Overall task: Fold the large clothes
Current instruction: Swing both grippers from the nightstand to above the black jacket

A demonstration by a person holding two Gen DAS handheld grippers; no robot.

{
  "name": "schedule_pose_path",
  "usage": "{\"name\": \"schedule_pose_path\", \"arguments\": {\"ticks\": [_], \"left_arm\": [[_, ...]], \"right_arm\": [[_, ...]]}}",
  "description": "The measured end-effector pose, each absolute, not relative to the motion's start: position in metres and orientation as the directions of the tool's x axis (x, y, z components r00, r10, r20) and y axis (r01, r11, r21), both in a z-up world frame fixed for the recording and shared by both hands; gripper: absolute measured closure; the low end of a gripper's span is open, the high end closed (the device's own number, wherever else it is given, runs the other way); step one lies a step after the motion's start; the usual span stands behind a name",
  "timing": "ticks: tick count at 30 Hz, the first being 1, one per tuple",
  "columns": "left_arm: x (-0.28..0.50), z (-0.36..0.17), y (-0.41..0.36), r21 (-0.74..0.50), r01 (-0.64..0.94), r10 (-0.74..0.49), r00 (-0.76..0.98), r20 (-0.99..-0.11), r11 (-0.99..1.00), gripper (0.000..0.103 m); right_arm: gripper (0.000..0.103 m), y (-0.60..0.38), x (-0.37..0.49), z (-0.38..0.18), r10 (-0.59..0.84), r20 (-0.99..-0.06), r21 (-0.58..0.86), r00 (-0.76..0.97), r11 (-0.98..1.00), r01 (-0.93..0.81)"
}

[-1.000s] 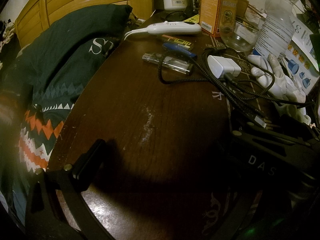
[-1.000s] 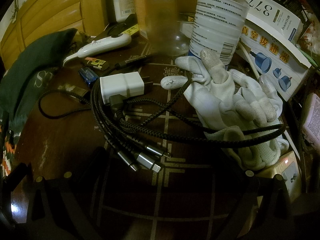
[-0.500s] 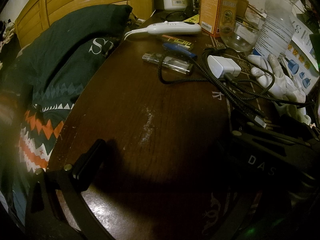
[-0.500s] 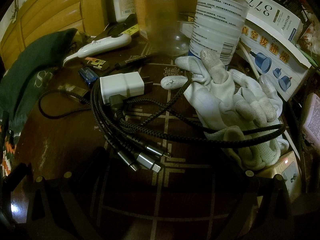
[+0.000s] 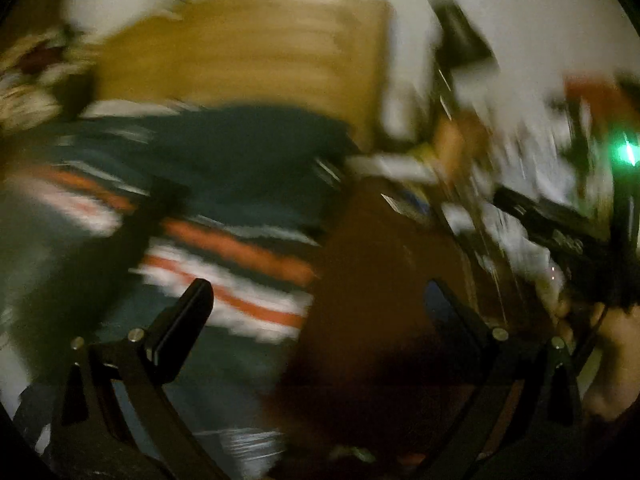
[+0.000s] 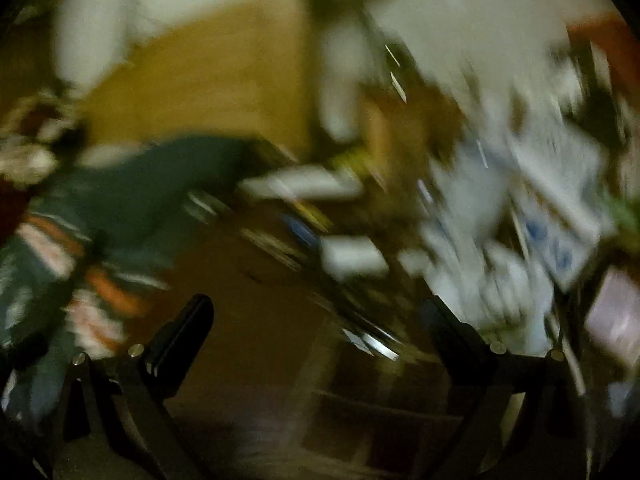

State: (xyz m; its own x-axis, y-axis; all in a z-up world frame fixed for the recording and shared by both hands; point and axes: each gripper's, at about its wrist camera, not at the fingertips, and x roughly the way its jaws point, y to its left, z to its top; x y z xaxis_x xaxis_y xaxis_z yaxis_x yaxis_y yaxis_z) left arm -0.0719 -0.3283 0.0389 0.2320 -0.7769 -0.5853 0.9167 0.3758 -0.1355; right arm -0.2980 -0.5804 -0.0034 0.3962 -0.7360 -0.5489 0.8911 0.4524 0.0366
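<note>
Both views are smeared by motion. A dark green garment [image 5: 248, 168] with orange and white zigzag bands lies to the left of the brown table [image 5: 380, 280], under the left finger of my left gripper [image 5: 318, 300]. That gripper is open and holds nothing. In the right wrist view the same garment [image 6: 132, 196] lies at the left edge. My right gripper [image 6: 318, 318] is open and hangs empty above the table [image 6: 248, 340].
Blurred clutter covers the table's right side: a white charger [image 6: 354, 256], cables, white boxes [image 6: 560, 216]. A wooden headboard [image 5: 248, 52] and a pale wall stand behind. The other gripper's black housing [image 5: 560, 236] with a green light and a hand [image 5: 612, 356] show at the right.
Both grippers have lifted off the table and are swinging, so the views now blur. Headboard and wall have come into the upper frame; the garment sits more centrally in the left view.
</note>
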Motion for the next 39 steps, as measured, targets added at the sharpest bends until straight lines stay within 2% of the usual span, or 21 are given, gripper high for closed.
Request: {"name": "schedule_pose_path", "arguments": {"ticks": [3, 6, 9, 14, 21, 25, 29, 34, 39], "left_arm": [[-0.038, 0.093, -0.237, -0.188, 0.860, -0.809, 0.342, -0.477, 0.475, 0.000], [-0.043, 0.127, -0.174, -0.197, 0.833, -0.814, 0.409, -0.412, 0.518, 0.000], [-0.064, 0.142, -0.125, -0.215, 0.821, -0.821, 0.431, -0.374, 0.528, 0.000], [-0.090, 0.151, -0.077, -0.283, 0.792, -0.826, 0.438, -0.355, 0.542, 0.000], [-0.124, 0.185, -0.006, -0.422, 0.773, -0.880, 0.433, -0.195, 0.473, 0.000], [-0.145, 0.222, 0.036, -0.393, 0.784, -0.868, 0.488, -0.088, 0.481, 0.000], [-0.166, 0.266, 0.090, -0.310, 0.737, -0.774, 0.634, 0.008, 0.601, 0.000], [-0.178, 0.311, 0.172, -0.320, 0.609, -0.593, 0.790, 0.157, 0.726, 0.000], [-0.190, 0.319, 0.222, -0.240, 0.269, -0.216, 0.950, 0.225, 0.933, 0.000]], "right_arm": [[0.000, -0.523, -0.265, 0.050, -0.718, -0.402, 0.041, 0.568, 0.606, 0.795], [0.000, -0.466, -0.229, 0.092, -0.623, -0.291, 0.051, 0.726, 0.748, 0.662], [0.000, -0.409, -0.193, 0.113, -0.511, -0.238, 0.013, 0.826, 0.849, 0.529], [0.000, -0.326, -0.157, 0.121, -0.340, -0.242, -0.012, 0.909, 0.938, 0.348], [0.000, -0.236, -0.174, 0.136, -0.148, -0.242, -0.061, 0.959, 0.989, 0.138], [0.000, -0.212, -0.183, 0.141, -0.071, -0.270, -0.022, 0.960, 0.998, 0.067], [0.000, -0.183, -0.185, 0.166, 0.033, -0.258, 0.015, 0.966, 0.999, -0.030], [0.000, -0.137, -0.197, 0.231, 0.220, -0.155, 0.064, 0.963, 0.975, -0.212], [0.000, -0.096, -0.208, 0.285, 0.337, -0.023, 0.059, 0.941, 0.940, -0.335]]}}
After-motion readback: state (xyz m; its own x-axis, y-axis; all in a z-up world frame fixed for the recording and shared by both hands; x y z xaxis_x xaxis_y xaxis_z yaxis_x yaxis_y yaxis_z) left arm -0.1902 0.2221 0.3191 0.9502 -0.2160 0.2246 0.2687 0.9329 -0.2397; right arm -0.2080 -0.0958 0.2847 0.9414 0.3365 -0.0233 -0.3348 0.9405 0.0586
